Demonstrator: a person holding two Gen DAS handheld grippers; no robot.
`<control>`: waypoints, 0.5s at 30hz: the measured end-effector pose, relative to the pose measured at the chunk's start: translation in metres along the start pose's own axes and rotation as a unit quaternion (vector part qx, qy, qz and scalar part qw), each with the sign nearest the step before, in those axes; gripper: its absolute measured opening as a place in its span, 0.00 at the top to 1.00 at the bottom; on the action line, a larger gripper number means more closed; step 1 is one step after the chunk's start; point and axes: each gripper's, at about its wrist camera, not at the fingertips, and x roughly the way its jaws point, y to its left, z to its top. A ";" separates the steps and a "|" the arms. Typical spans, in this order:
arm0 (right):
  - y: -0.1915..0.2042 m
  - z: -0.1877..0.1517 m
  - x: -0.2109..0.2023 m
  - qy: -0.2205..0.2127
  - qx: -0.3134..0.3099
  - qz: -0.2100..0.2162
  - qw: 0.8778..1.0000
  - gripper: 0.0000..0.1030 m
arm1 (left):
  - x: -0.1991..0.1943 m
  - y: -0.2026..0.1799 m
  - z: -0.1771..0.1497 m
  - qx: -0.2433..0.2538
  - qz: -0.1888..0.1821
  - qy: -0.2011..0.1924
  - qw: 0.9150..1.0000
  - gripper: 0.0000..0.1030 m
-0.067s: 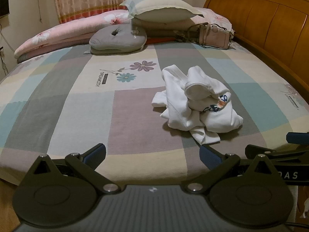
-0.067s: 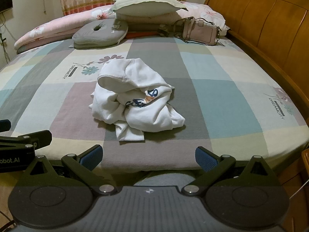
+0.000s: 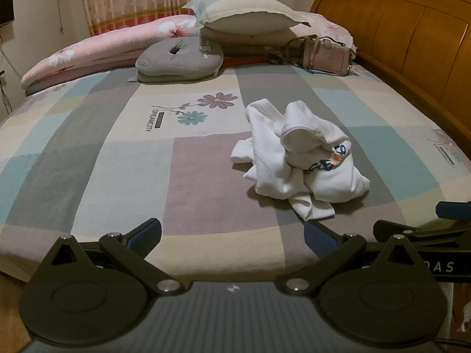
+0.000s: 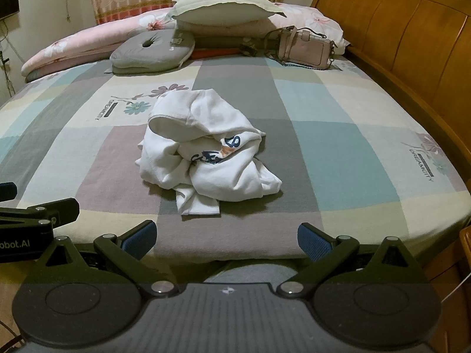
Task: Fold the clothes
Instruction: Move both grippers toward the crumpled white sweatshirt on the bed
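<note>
garment: one white top point(image 4: 206, 158), crumpled in a heap with a blue-and-orange print showing in the creases, lying on the checked bedsheet point(image 4: 338, 153) near the foot edge, roughly mid-width of the bed.
left gripper point(image 3: 232, 235): jaws spread wide, nothing between them, hanging over the foot edge, apart from the heap; the heap sits ahead and to its right.
right gripper point(image 4: 226, 238): jaws wide apart, empty, short of the heap, which lies straight ahead of it.
stage: my read is that folding is not started; the top needs spreading flat first.
risk 1: pinching the heap blind likely catches several layers at once, so it lifts as a knot instead of opening out.
risk 2: sleeves and hem are buried, can't tell which edge is which; a wrong corner pick gives a twisted spread.
risk 3: a low pinch could take the bedsheet along with the cloth and drag it.
risk 4: the heap is near the foot edge; pulling toward the grippers could slide it off the bed.
risk 5: both grippers sit just beside each other, so reaching for one spot may knock them together.
counts: garments 1, grippers 2, patchwork pillow point(image 3: 244, 14) 1, grey cushion point(image 3: 179, 61) 1, pink handbag point(image 3: 329, 58) 1, pink floral quilt point(image 3: 97, 53) 1, wooden headboard point(image 3: 412, 38) 1.
</note>
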 end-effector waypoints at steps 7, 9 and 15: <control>0.000 0.000 0.000 -0.002 0.000 -0.001 1.000 0.00 | -0.002 -0.006 0.003 0.003 0.001 0.002 1.000 0.01; 0.000 0.000 0.000 -0.002 0.000 -0.001 1.000 0.00 | -0.002 -0.008 0.004 0.004 0.002 0.003 1.000 0.01; 0.000 0.001 -0.001 -0.003 0.000 -0.002 1.000 0.00 | -0.002 -0.004 0.002 0.003 -0.001 -0.001 1.000 0.01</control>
